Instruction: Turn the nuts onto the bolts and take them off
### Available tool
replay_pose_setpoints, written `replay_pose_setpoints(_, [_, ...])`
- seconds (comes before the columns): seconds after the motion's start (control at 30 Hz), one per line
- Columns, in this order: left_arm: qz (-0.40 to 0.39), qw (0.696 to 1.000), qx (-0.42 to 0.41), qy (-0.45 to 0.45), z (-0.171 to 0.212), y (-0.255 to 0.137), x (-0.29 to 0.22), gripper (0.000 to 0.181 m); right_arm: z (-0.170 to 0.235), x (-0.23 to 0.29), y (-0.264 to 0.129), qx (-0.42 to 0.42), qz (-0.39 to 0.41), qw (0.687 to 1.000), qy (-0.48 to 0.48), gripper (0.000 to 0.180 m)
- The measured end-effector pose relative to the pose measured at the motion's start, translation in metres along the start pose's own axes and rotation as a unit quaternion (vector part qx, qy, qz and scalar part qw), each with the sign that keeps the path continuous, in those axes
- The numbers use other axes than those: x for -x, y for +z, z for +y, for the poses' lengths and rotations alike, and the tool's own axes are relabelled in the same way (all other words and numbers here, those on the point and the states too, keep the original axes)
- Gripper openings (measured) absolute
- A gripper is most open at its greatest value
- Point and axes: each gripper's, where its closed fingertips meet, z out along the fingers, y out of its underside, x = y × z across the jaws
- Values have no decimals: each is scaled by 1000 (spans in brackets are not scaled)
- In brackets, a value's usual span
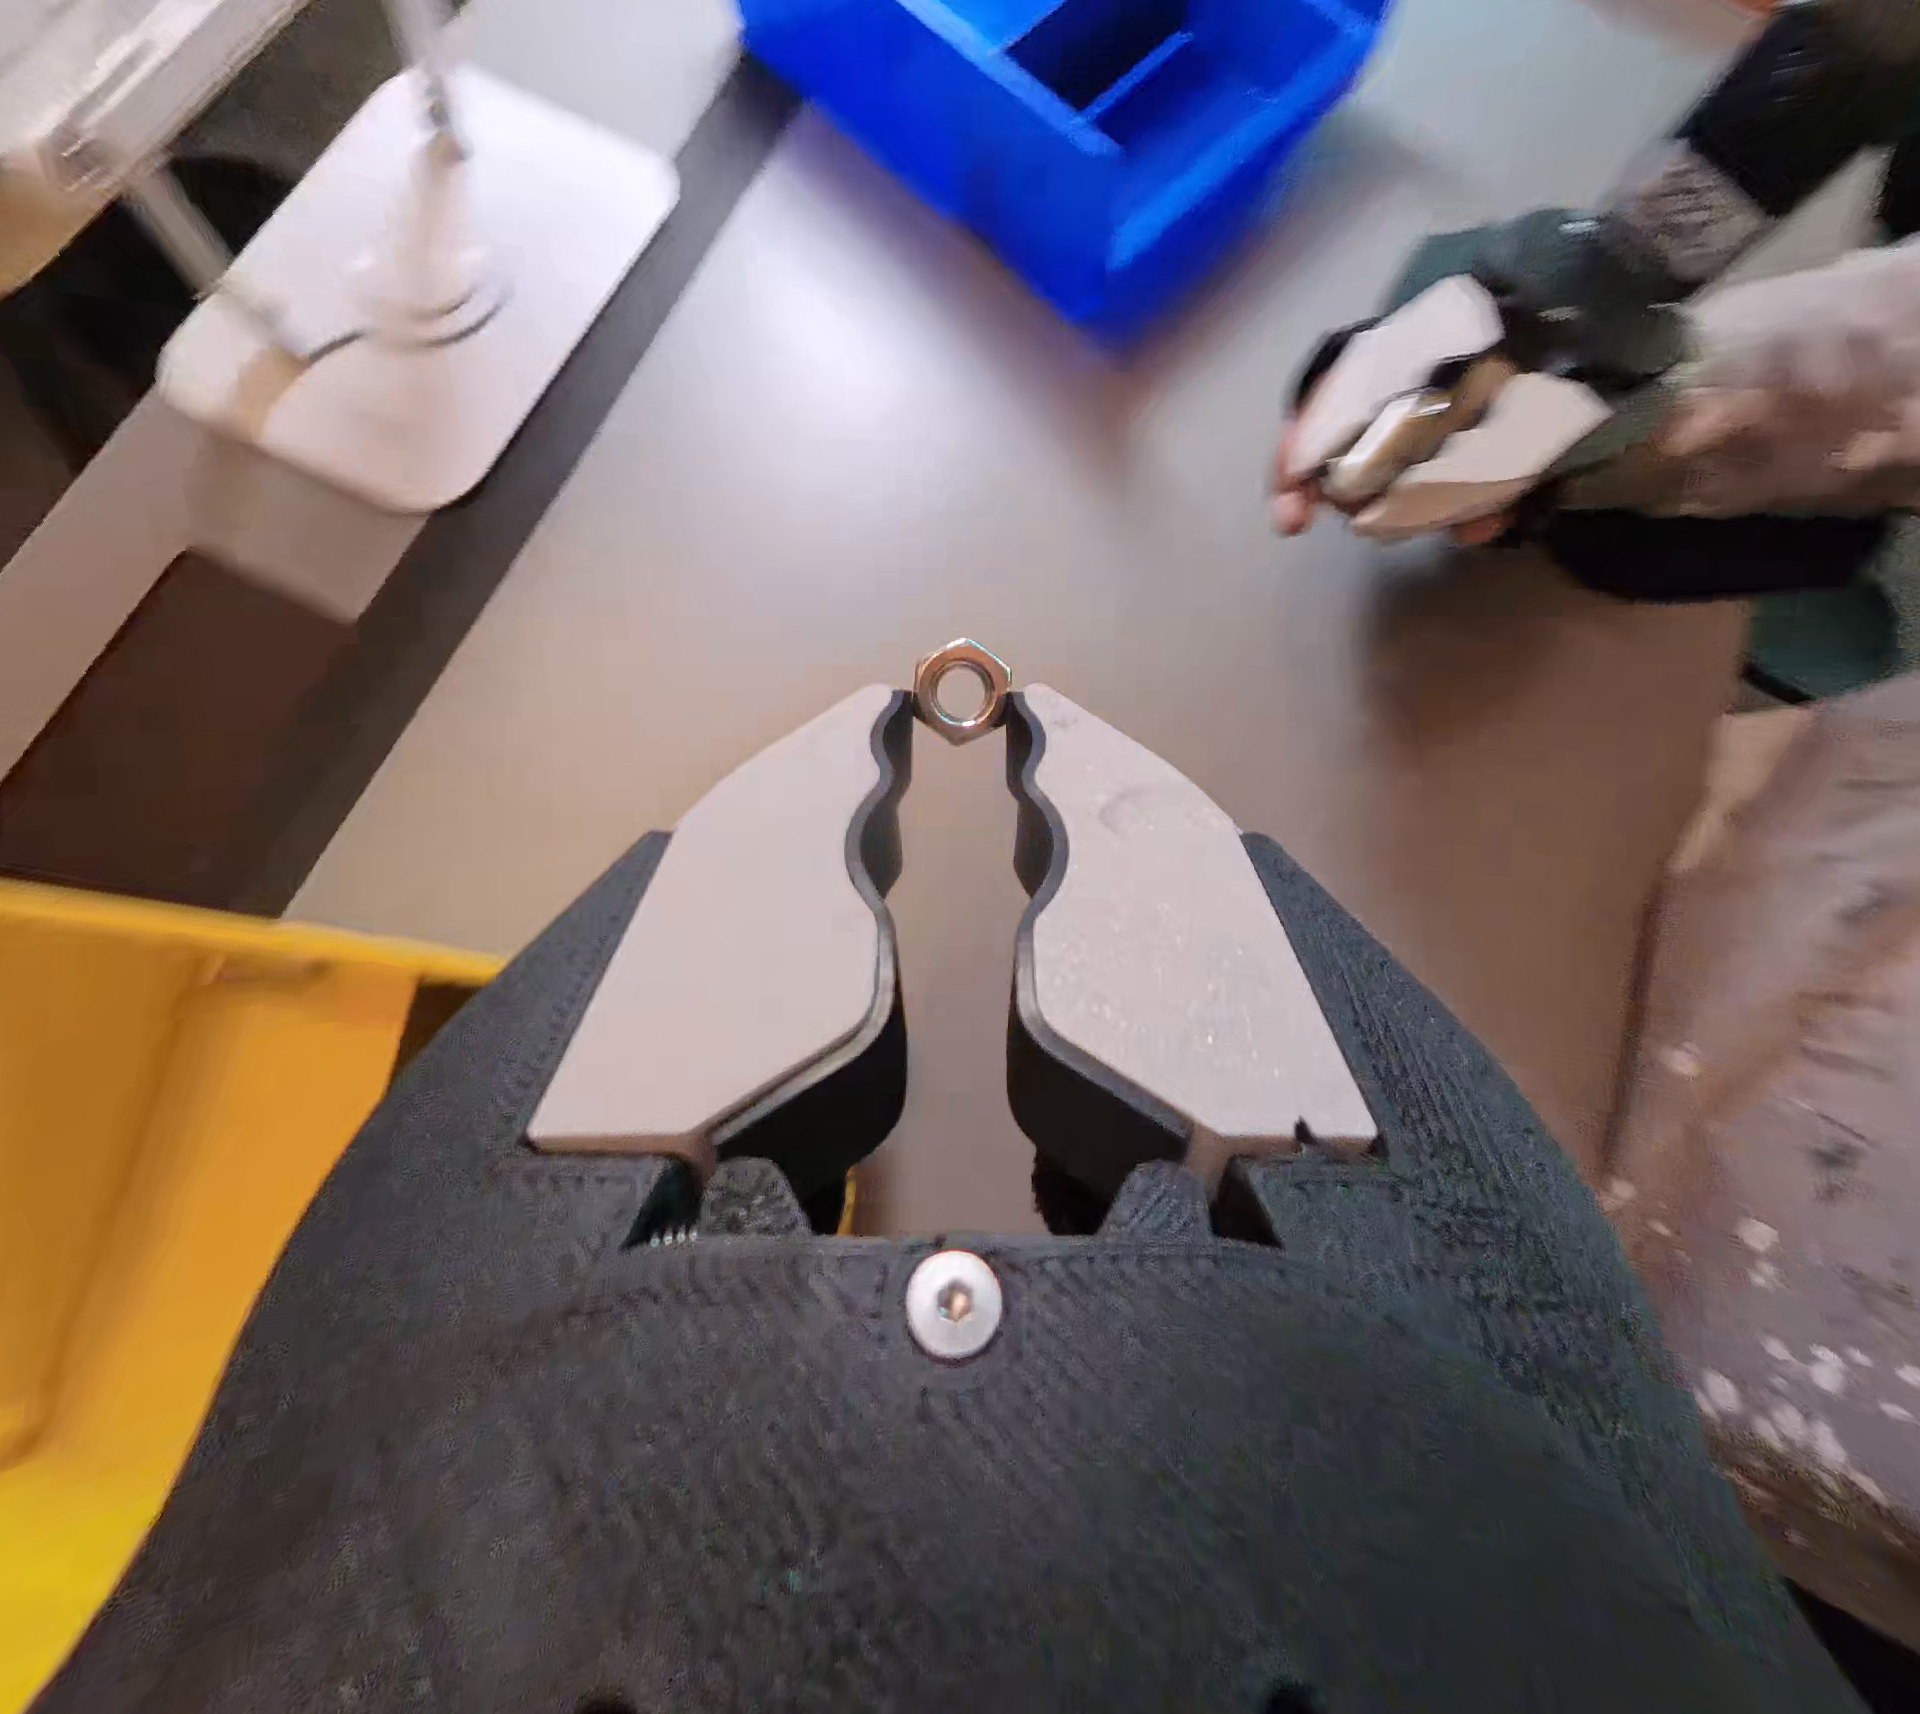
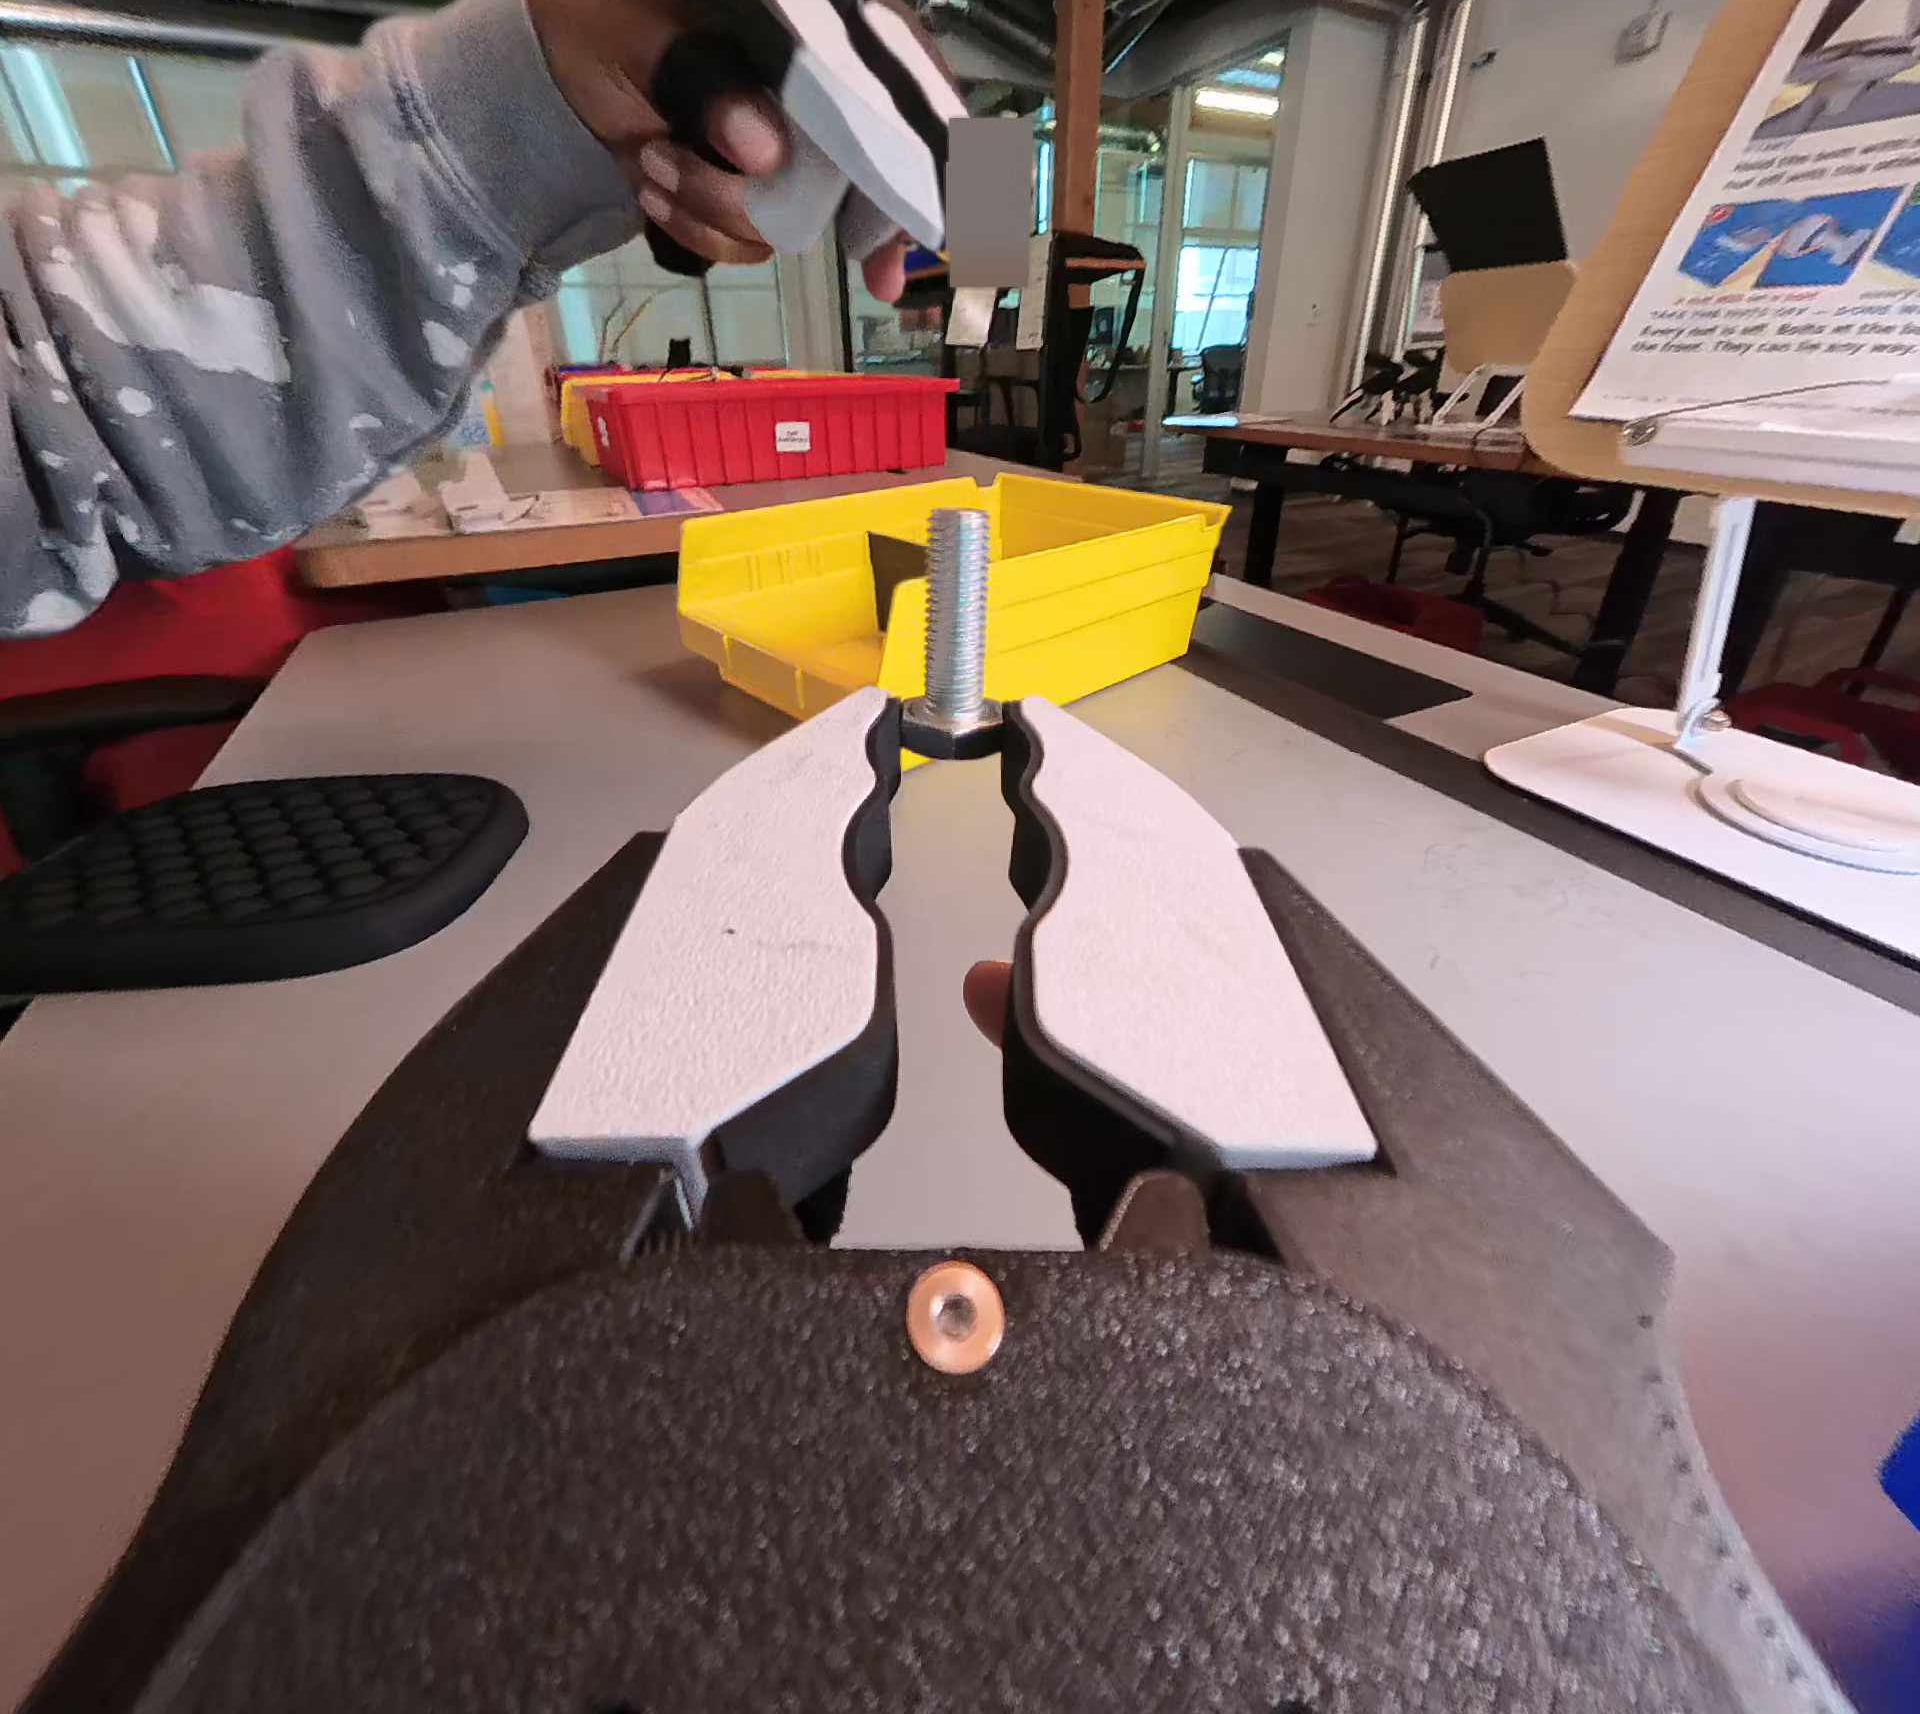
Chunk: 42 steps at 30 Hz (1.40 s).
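Observation:
In the left wrist view my left gripper [image 1: 958, 700] is shut on a small silver hex nut [image 1: 961, 694], pinched at the fingertips above the grey table, its hole facing the camera. In the right wrist view my right gripper [image 2: 951, 722] is shut on the hex head of a silver bolt [image 2: 957, 615], whose threaded shank stands upright. The right gripper also shows blurred at the right of the left wrist view [image 1: 1444, 428], with the bolt between its fingers. The left gripper shows in the right wrist view [image 2: 883, 137], held high at upper left by a hand.
A blue divided bin [image 1: 1049, 33] stands at the far side of the table. A yellow bin [image 2: 1091, 584] sits behind the bolt and at lower left in the left wrist view [image 1: 156, 1197]. A white stand base [image 2: 1714, 802] carries an instruction sheet. A black chair armrest [image 2: 239, 875] lies left. One gripper's finger ends stand about 15 cm off the other's.

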Motion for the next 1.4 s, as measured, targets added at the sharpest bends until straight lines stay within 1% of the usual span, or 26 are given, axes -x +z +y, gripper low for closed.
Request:
replay_pose_setpoints(0.1, [68, 996, 8, 49, -27, 16, -50, 18, -5, -1, -1, -17, 20, 1000, -5, 18])
replay_pose_setpoints(0.17, [101, 992, 19, 73, -36, 29, -76, 19, -7, -1, -1, -22, 28, 999, -10, 18])
replay_pose_setpoints(0.27, [137, 985, 38, 98, -40, 50, -105, 19, -9, -1, -2, -23, 34, 999, -19, 18])
replay_pose_setpoints(0.37, [151, 980, 60, 118, -39, 67, -121, 19, -8, 0, -1, -15, 35, 999, -28, 18])
replay_pose_setpoints(0.53, [157, 974, 90, 133, -33, 85, -131, 19, -5, 5, 1, -6, 27, 999, -34, 18])
replay_pose_setpoints(0.73, [164, 972, 105, 132, -27, 94, -133, 19, -10, 10, 1, -12, 25, 999, -37, 18])
replay_pose_setpoints(1.13, [147, 968, 125, 158, -15, 97, -130, 19, 2, 12, 5, 14, 22, 999, -33, 18])
replay_pose_setpoints(1.4, [146, 968, 120, 163, -15, 97, -129, 19, 2, 13, 6, 13, 20, 999, -31, 18])
